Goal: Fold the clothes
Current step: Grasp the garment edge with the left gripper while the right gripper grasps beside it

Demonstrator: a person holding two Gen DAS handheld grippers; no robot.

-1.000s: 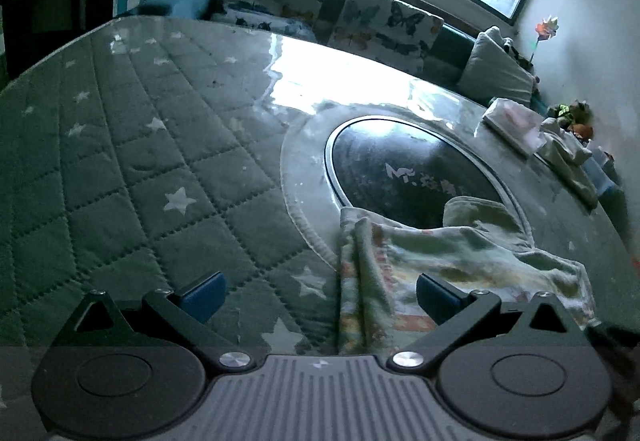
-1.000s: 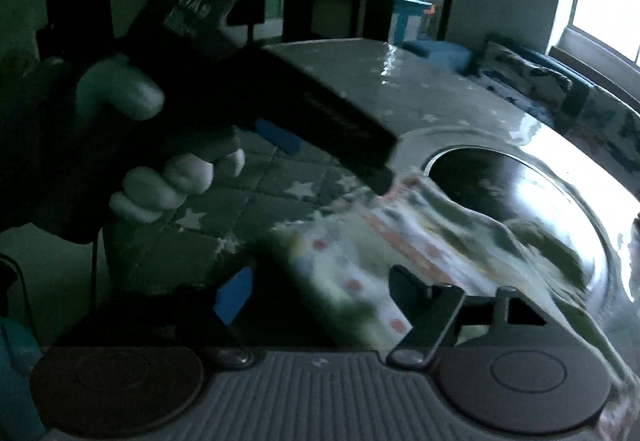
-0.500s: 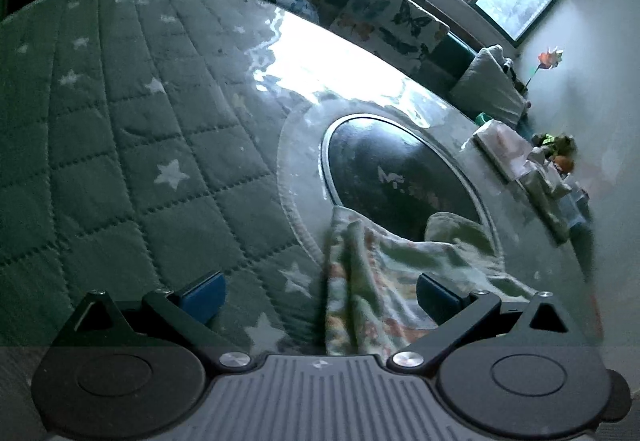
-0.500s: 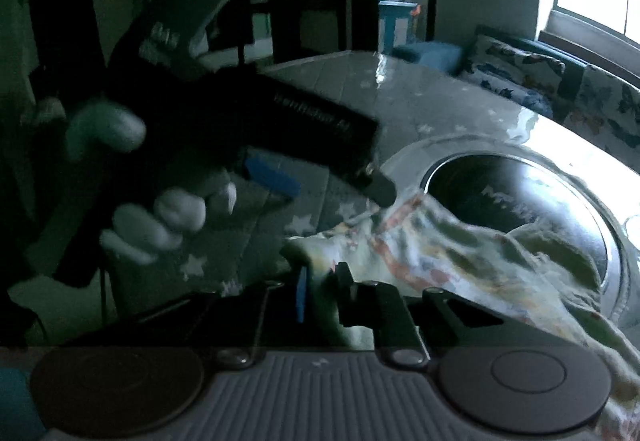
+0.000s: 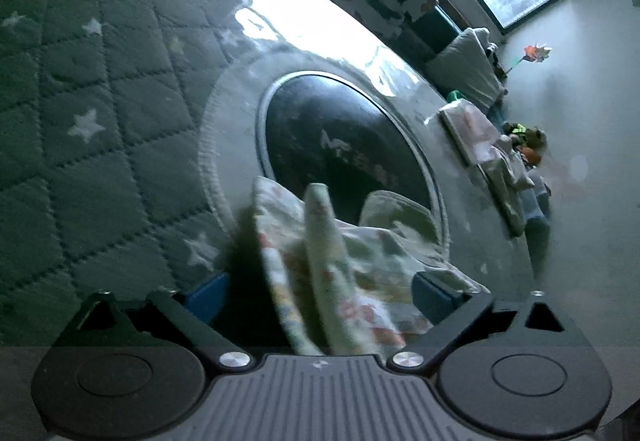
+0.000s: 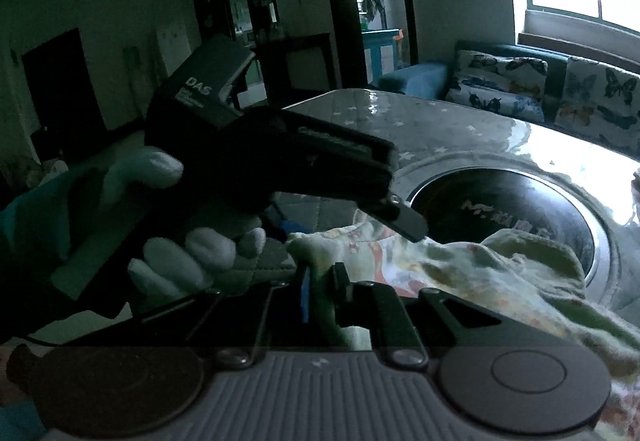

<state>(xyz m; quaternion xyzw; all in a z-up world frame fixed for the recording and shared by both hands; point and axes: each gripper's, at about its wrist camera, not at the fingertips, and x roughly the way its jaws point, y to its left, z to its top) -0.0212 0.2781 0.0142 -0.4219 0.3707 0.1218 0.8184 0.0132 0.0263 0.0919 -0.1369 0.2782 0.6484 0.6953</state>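
Fabric: a pale, floral-printed soft cotton garment [image 5: 344, 273] is seen bunched on the quilted green star-patterned table cover [image 5: 100, 113], overlapping the round black glass hotplate [image 5: 340, 145].
Left gripper [image 5: 318, 291]: held apart, cloth lying between the jaws.
Right gripper [image 6: 320, 287]: clamped on a garment edge.
Handling: judged light, limp, non-slip; best taken at corners or hems.

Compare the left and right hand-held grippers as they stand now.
The left hand-held gripper is spread wide, with the printed garment lying loose between its blue pads; the right hand-held gripper is shut on a fold of that garment. Both work at the same end of it, above the quilted star table cover.
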